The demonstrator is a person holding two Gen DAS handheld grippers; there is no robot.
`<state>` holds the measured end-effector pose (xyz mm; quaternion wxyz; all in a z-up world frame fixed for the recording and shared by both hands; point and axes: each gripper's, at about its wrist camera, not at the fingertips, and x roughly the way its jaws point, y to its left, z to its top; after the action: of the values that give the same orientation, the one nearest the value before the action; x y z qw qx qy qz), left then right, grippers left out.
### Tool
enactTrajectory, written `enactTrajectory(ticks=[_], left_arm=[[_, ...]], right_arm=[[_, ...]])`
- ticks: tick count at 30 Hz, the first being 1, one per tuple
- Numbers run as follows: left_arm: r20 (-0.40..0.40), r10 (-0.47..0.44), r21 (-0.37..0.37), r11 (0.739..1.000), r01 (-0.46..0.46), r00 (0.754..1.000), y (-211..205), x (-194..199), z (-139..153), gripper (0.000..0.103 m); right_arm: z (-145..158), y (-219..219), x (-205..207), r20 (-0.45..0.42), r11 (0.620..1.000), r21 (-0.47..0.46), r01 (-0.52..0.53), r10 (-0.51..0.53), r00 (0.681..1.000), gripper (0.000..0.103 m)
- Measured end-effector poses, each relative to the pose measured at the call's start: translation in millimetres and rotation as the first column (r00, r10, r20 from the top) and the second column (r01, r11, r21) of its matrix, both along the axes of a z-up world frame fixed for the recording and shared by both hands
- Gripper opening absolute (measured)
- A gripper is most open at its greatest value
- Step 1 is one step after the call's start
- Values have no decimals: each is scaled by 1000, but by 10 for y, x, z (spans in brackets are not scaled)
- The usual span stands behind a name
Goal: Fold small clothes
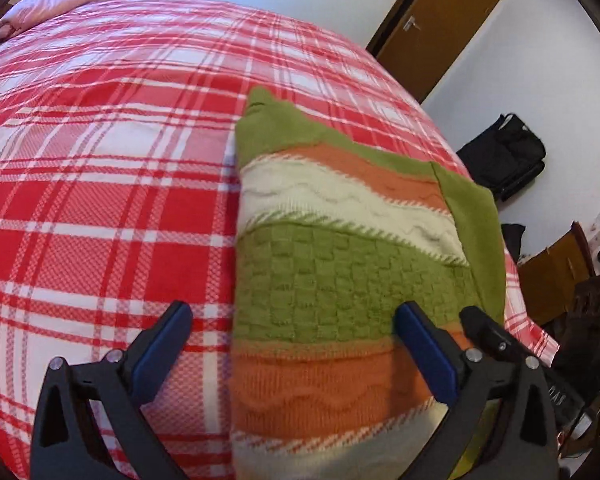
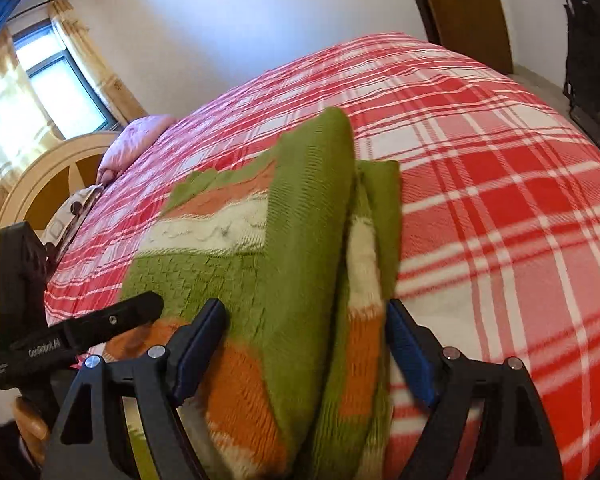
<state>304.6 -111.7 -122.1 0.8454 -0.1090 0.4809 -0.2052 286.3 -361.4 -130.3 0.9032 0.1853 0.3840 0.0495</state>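
Note:
A small knitted sweater [image 1: 340, 264] in green, orange and cream stripes lies partly folded on a red plaid bedspread [image 1: 100, 160]. My left gripper [image 1: 296, 316] is open above the sweater's near left edge, holding nothing. In the right wrist view the sweater [image 2: 260, 272] has its right side [image 2: 312, 216] folded up into a raised ridge. My right gripper [image 2: 306, 320] is open, its fingers either side of this ridge, not pinching it. The other gripper's finger [image 2: 112, 322] shows at the left over the sweater.
A pink pillow [image 1: 48, 0] and a cream headboard [image 2: 40, 176] are at the bed's far end. A brown door [image 1: 436, 20] and black bags [image 1: 504, 156] stand by the wall past the bed's edge. Clutter [image 1: 580, 300] lies on the floor at right.

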Motion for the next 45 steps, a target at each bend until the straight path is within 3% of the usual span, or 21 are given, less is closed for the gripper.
enactTrajectory(ticks=[6,10,16,18,21,26,28,29,32,36,39,41,43,44,45], left_arm=[[31,-55,60,997,53,998,-215,26,-24,103],[34,-88,27,996,87,996,-238,42,-36,99],[33,-108,4,994,108,994,-192,5,51,69],[35,-110,-4,994,110,993,-172,-16,138,44],[38,-116,48,992,114,993,-202,-77,302,35],[-30,-160,97,982,162,987,-187,-254,404,35],[-57,-190,111,974,196,980,-148,-371,393,48],[-52,-179,131,974,184,983,-125,-403,377,60],[15,-136,198,971,130,991,-108,-406,324,82],[-42,-129,145,980,133,991,-109,-302,191,87],[-97,-98,78,991,105,990,-54,-187,85,97],[-93,-86,47,995,91,992,-36,-218,49,98],[-50,-105,83,991,109,993,-111,-285,63,96],[-33,-124,87,988,127,992,-148,-318,71,86],[-21,-149,72,986,150,989,-192,-341,89,69]], right_arm=[[-46,9,147,-5,999,-5,-32,32,999,80],[-17,85,80,7,998,11,-61,61,998,51],[22,113,-15,9,997,73,-1,0,1000,35],[75,143,-60,11,997,79,8,-9,1000,34],[214,182,-196,15,990,142,3,-5,1000,33],[291,241,-663,-16,978,204,-41,45,999,33],[195,206,-796,-33,976,215,-30,37,999,33],[146,185,-826,-33,976,215,-26,34,999,33],[5,128,-843,-27,968,252,11,-4,1000,39],[-128,57,-787,-47,953,299,48,-36,998,56],[-166,58,-797,-12,949,310,53,-51,999,57],[-164,145,-776,13,966,256,41,-46,999,58],[-149,231,-730,20,979,199,37,-42,999,58],[-131,292,-699,19,987,161,24,-27,999,58],[-118,323,-685,19,990,143,18,-21,1000,52]])
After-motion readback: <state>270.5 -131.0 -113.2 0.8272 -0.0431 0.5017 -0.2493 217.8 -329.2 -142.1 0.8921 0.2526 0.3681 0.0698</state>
